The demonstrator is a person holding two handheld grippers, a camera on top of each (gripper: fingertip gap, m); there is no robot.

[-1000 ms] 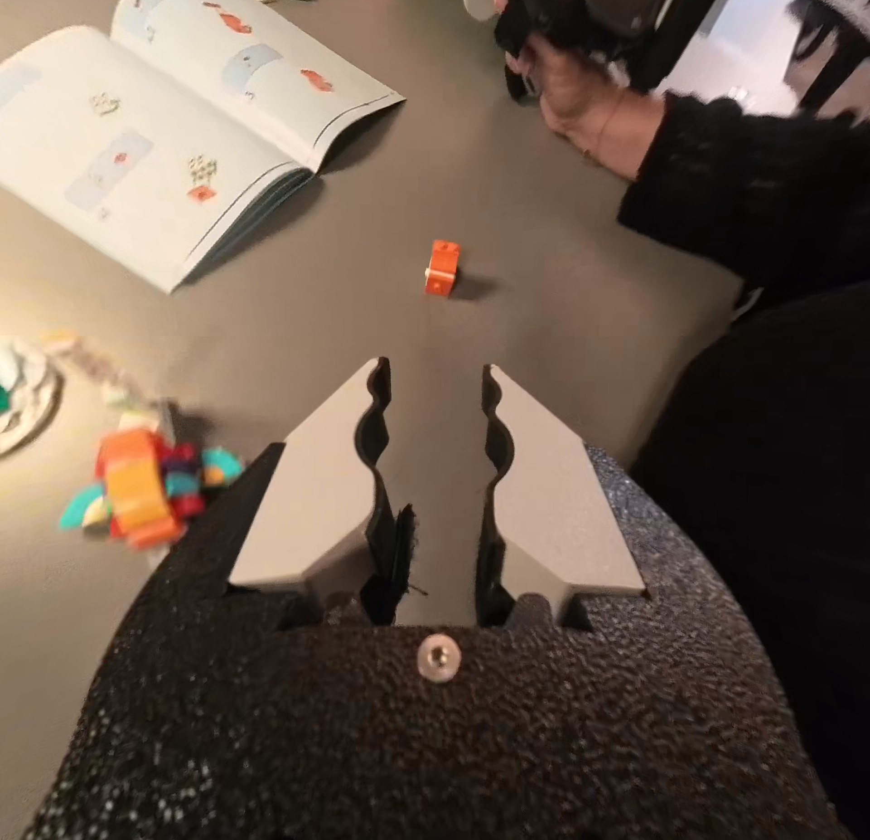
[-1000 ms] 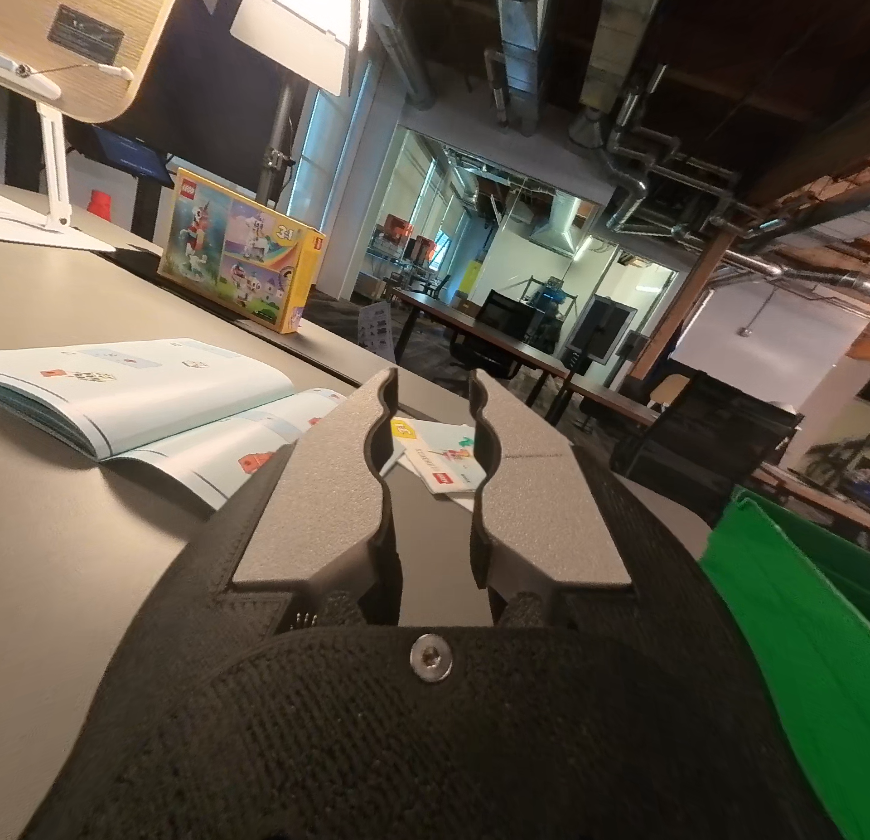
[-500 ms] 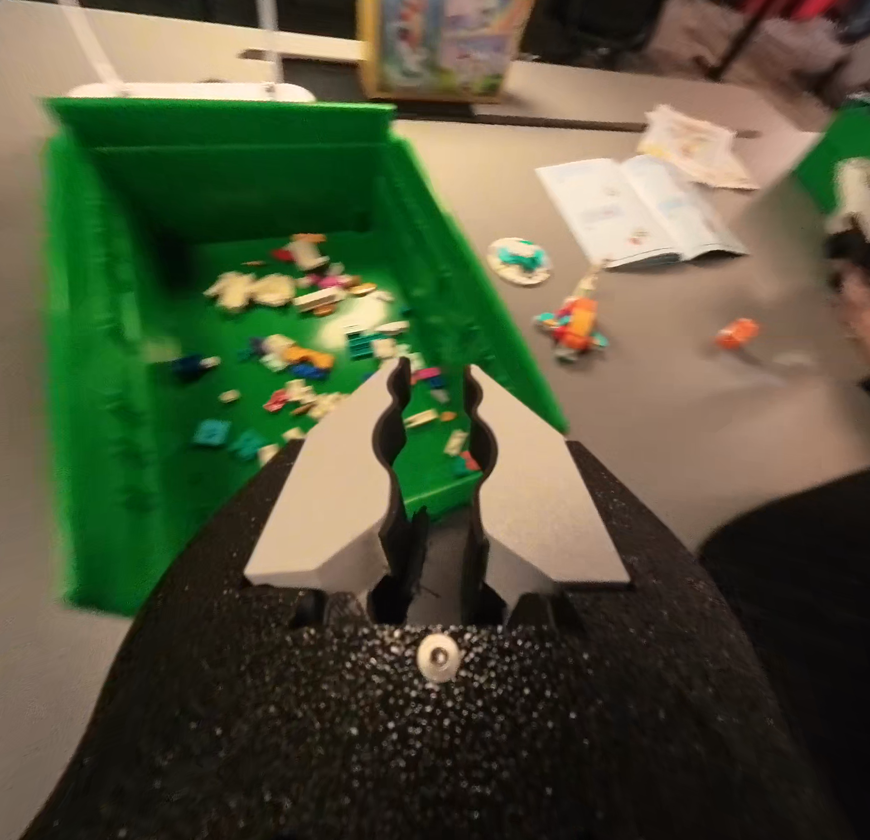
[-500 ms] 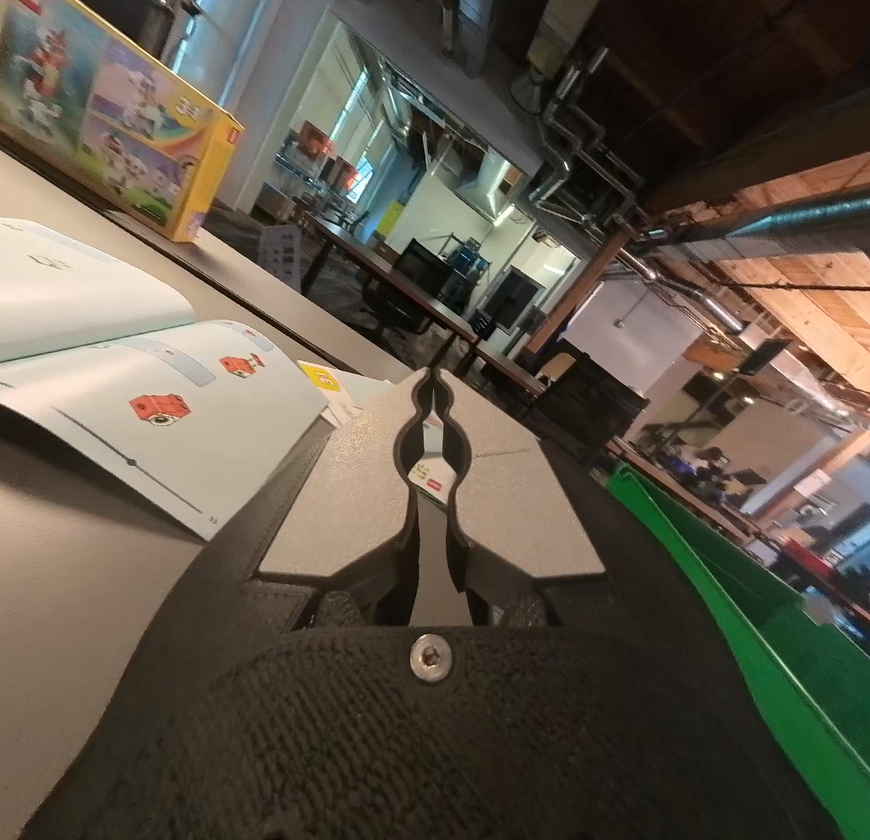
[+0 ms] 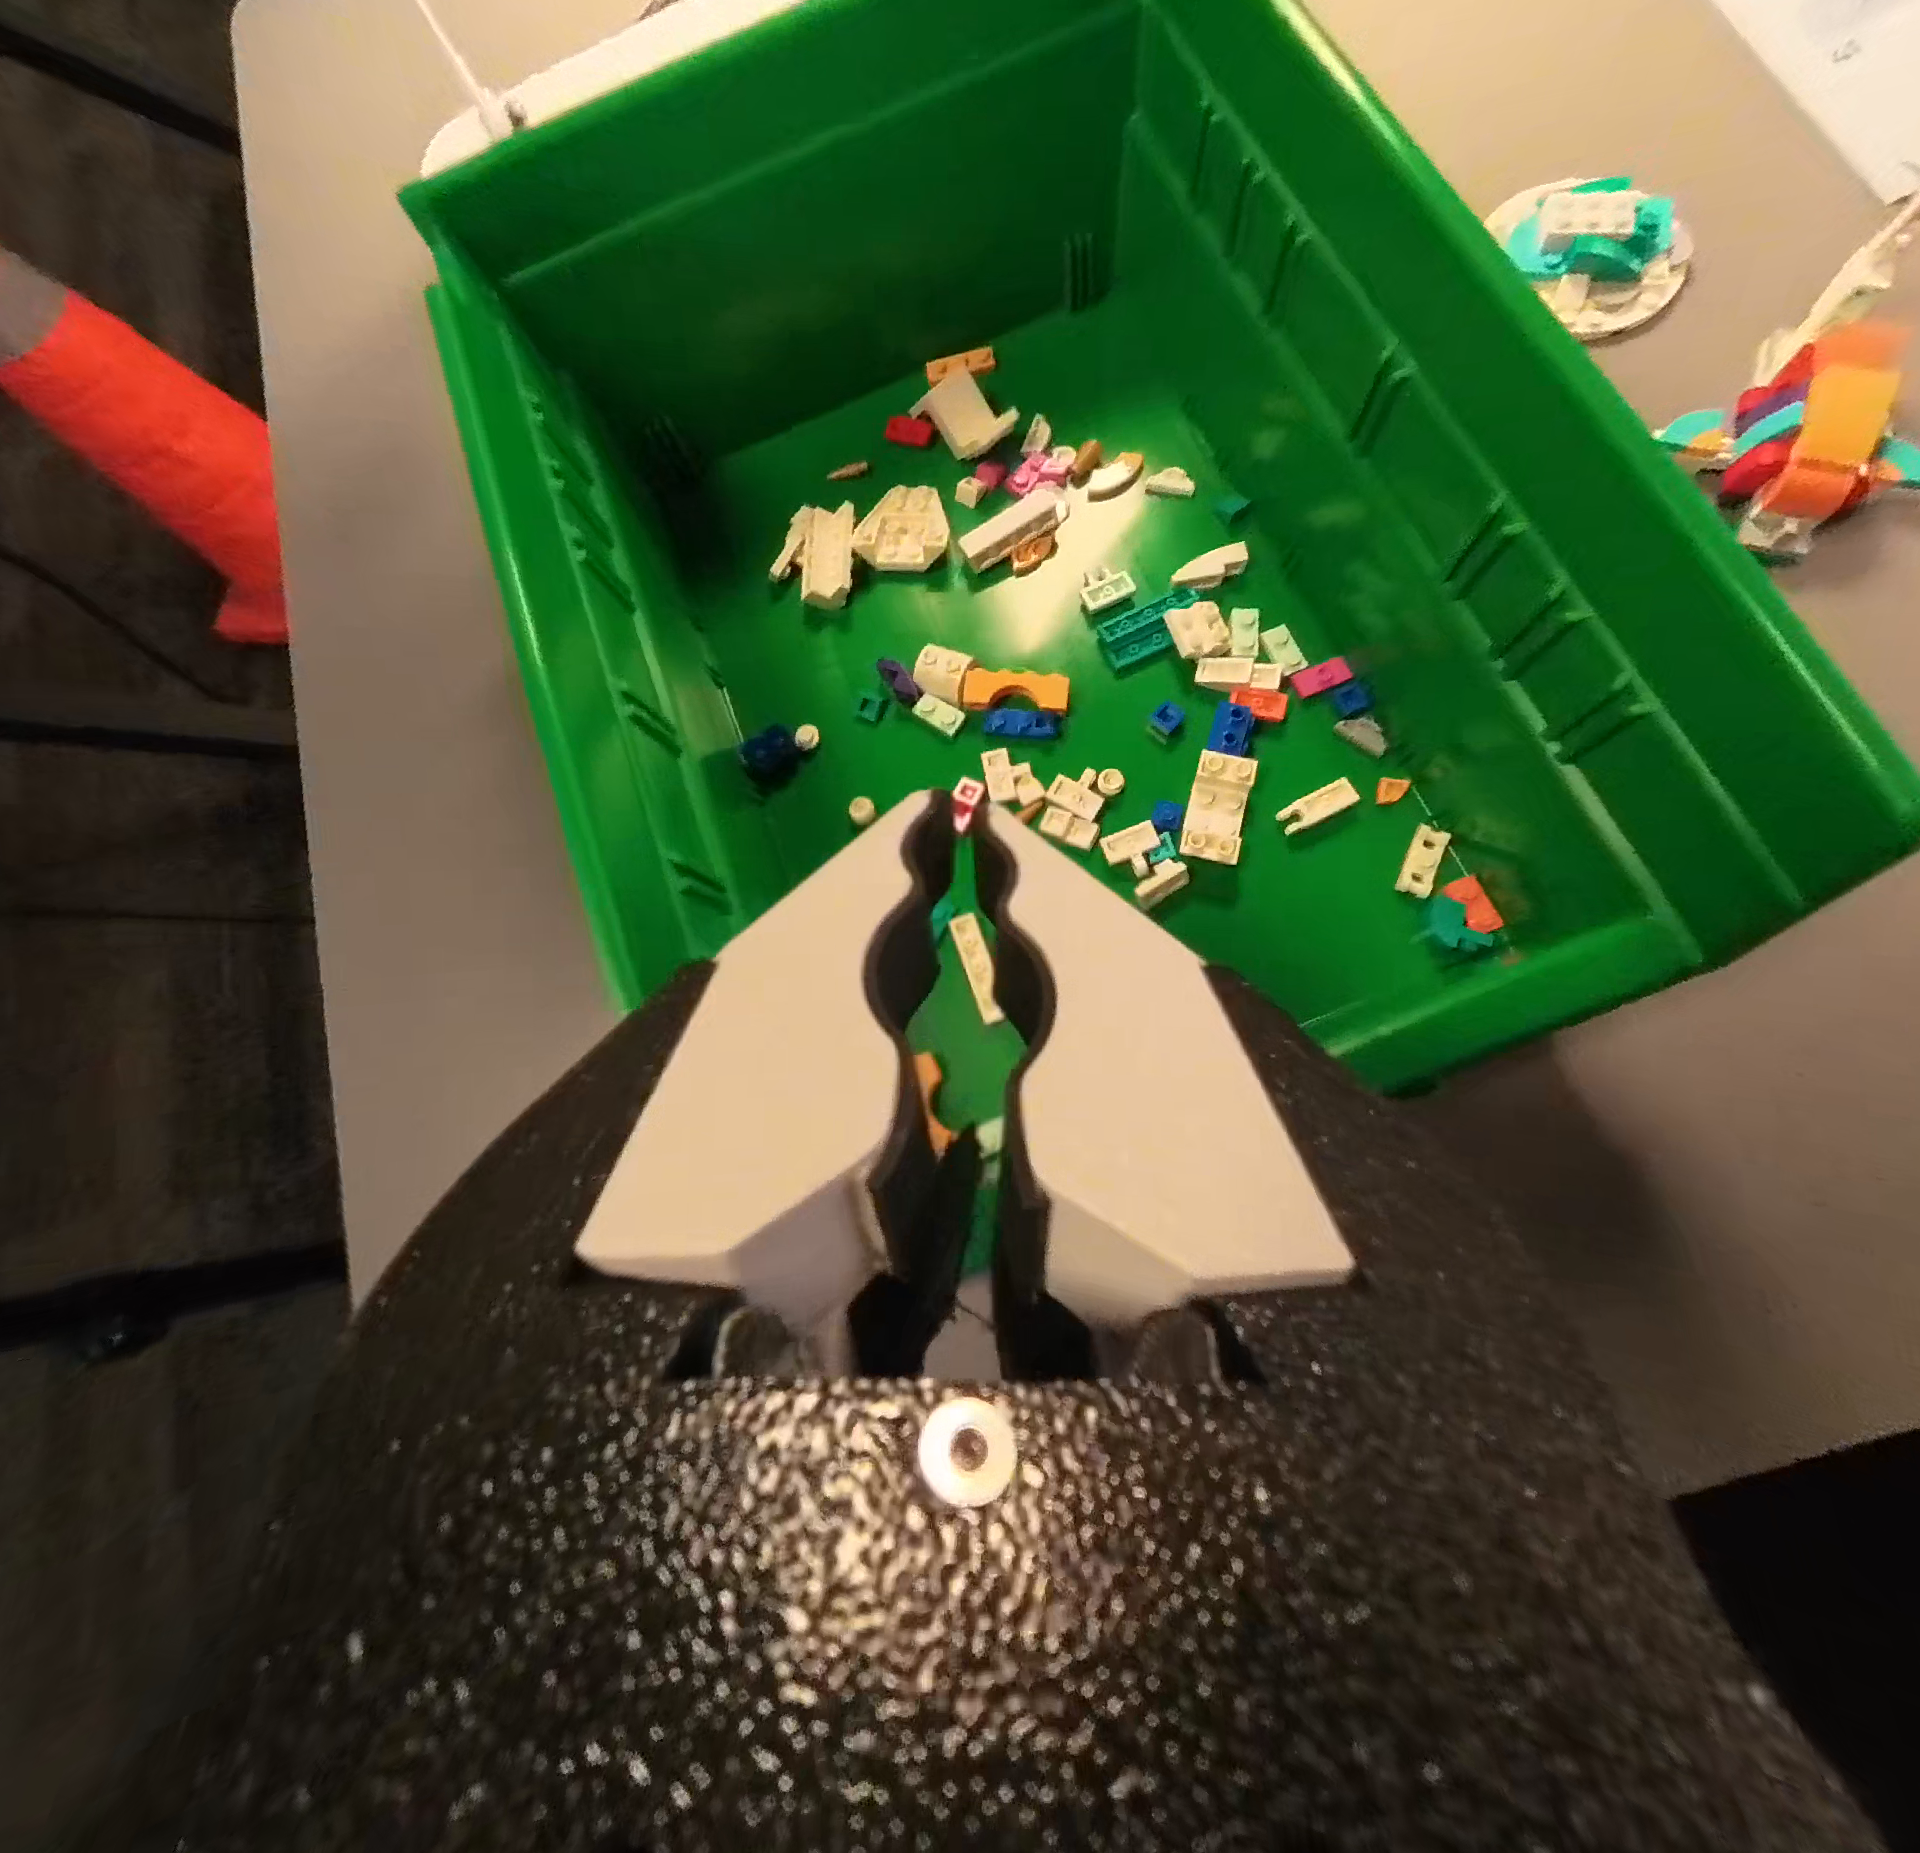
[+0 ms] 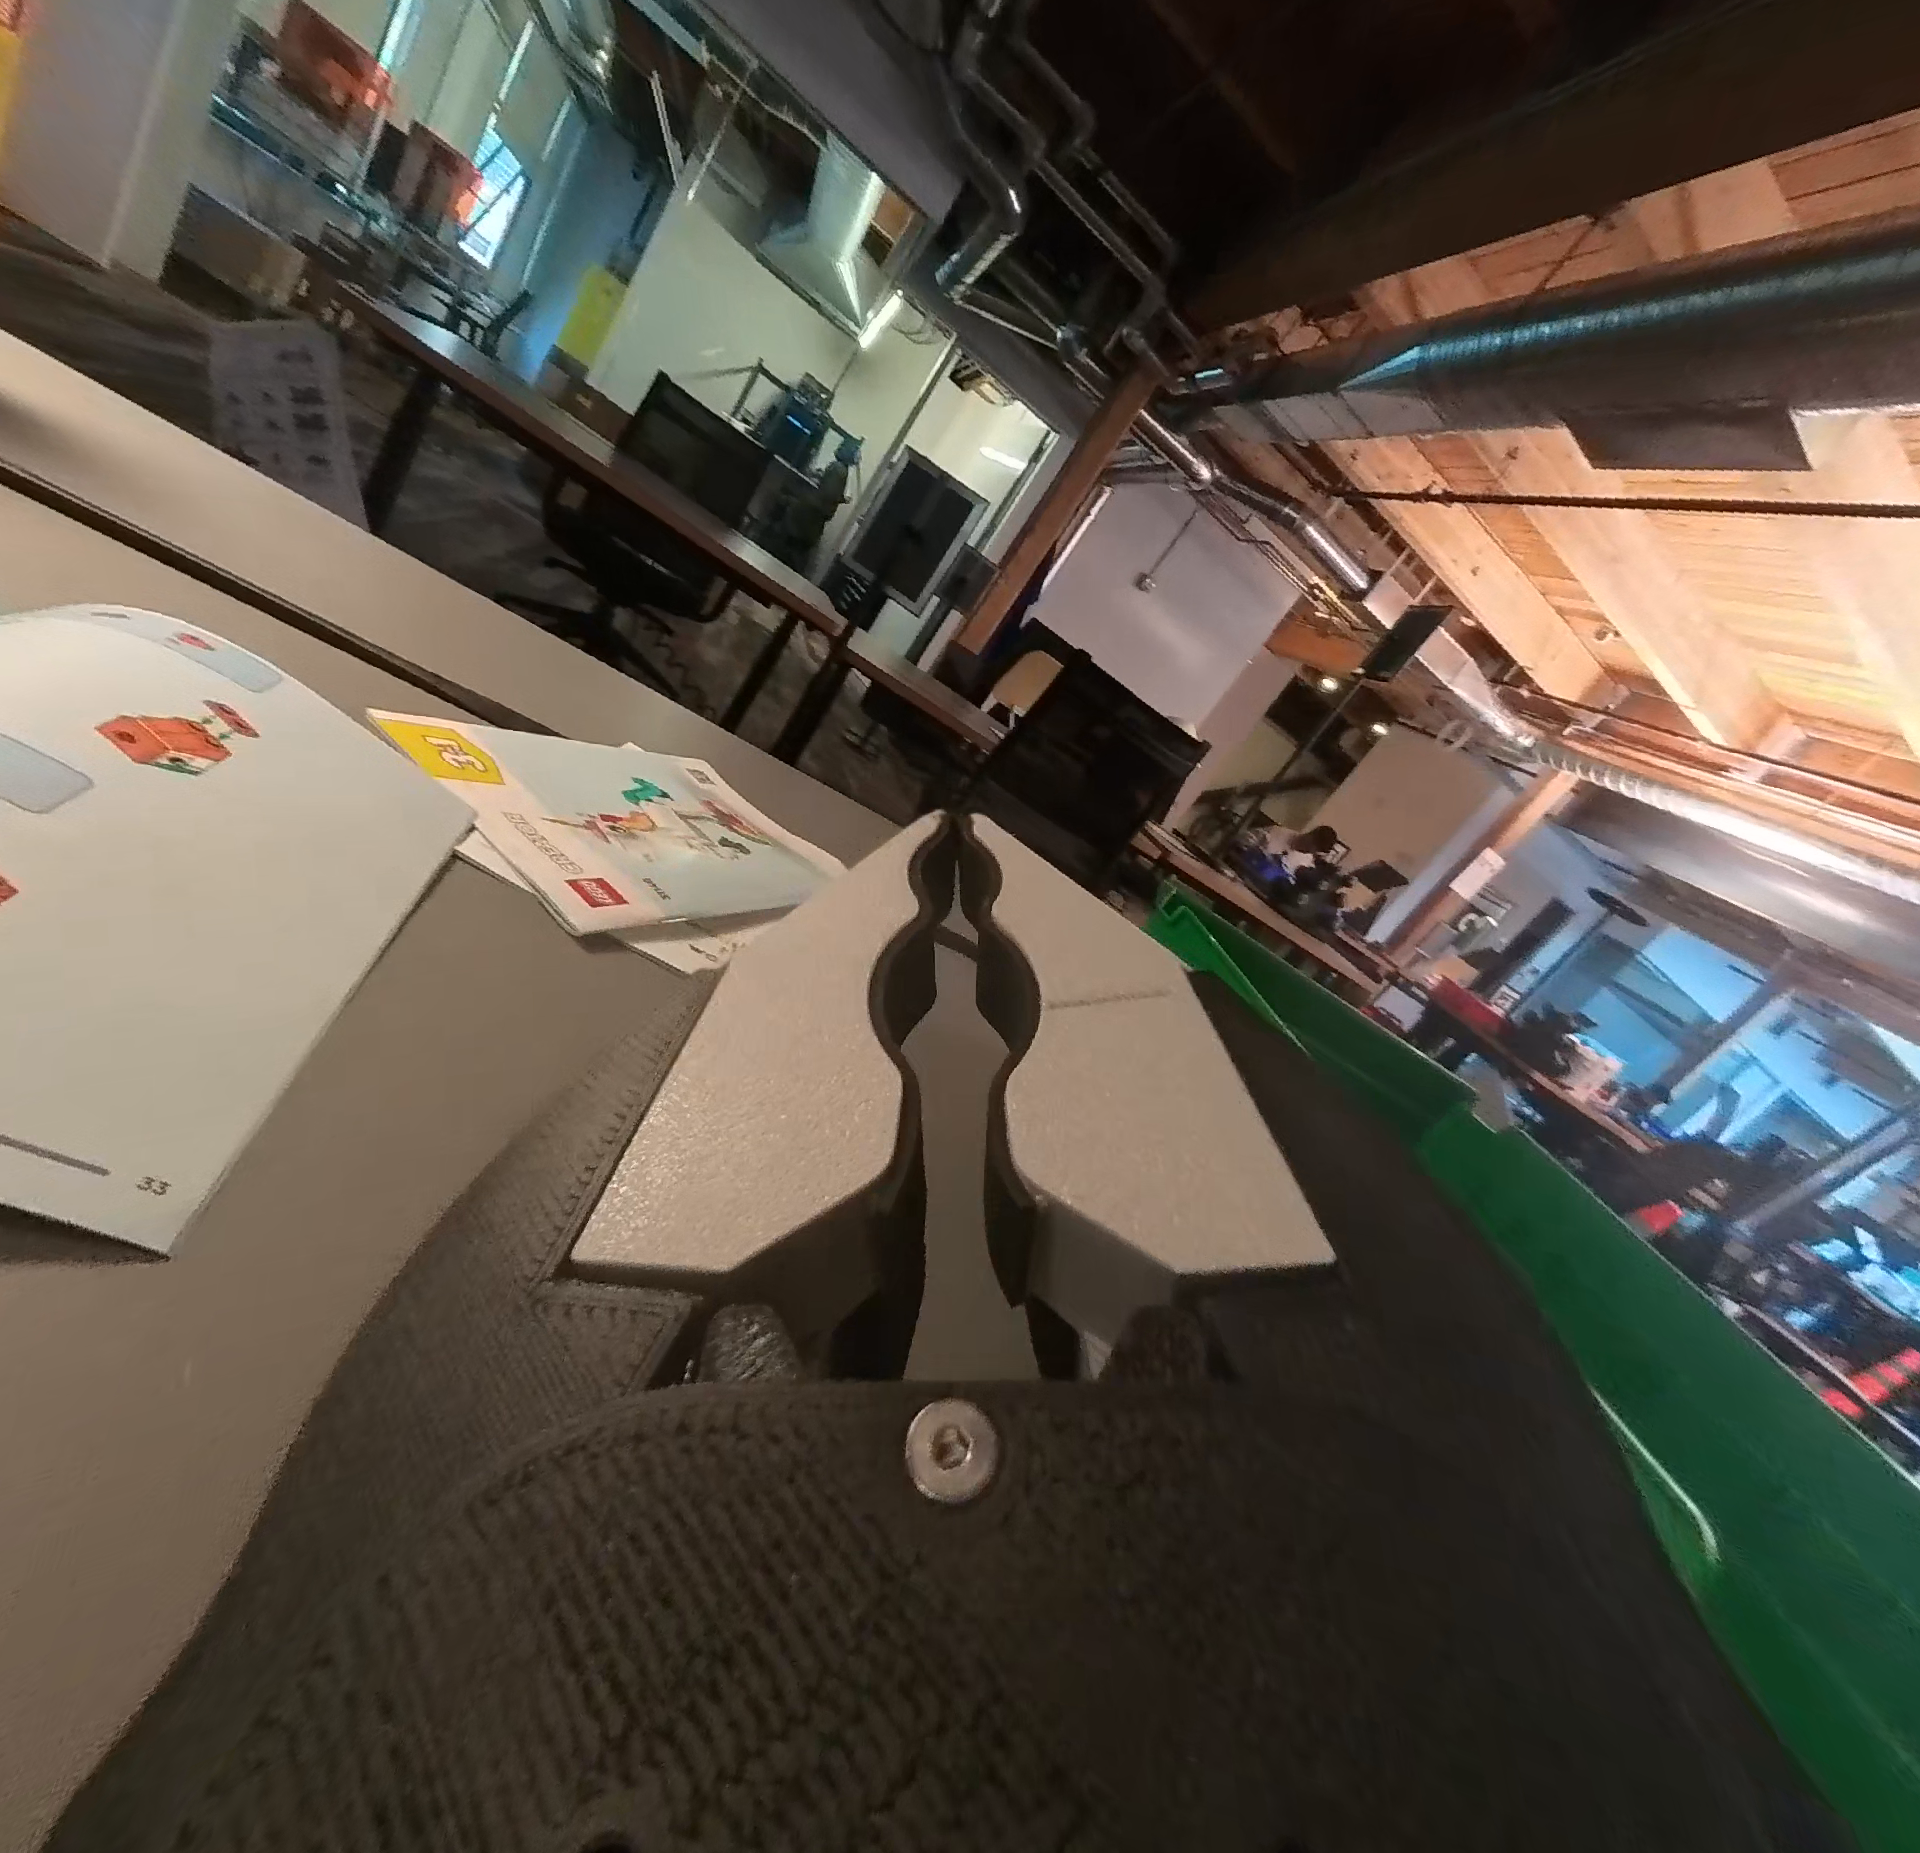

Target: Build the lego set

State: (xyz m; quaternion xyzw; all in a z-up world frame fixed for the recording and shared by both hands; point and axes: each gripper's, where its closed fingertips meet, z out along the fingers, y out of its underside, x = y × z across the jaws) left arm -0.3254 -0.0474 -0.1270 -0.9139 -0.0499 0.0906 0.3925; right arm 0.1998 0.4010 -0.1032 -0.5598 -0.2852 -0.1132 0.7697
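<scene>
A green bin (image 5: 790,172) holds several loose Lego pieces (image 5: 1143,660), mostly white, with some blue, orange and teal. My left gripper (image 5: 966,806) hovers over the bin's near wall, its jaws almost closed. A small red piece (image 5: 966,797) shows right at its tips; I cannot tell if it is held or lies on the bin floor. My right gripper (image 6: 951,827) is shut and empty, low over the grey table. It points past the open instruction booklet (image 6: 208,920).
A colourful partial build (image 5: 1808,442) and a round white plate with teal pieces (image 5: 1590,255) lie right of the bin. An orange cone (image 5: 135,432) sits off the table's left edge. A second booklet (image 6: 644,847) and another green bin (image 6: 1558,1284) flank the right gripper. Spacing between my two grippers at the tips: around 70 cm.
My left gripper swung left from the small orange build to over the green bin and closed its jaws. My right gripper closed and tilted, shifting right along the booklet.
</scene>
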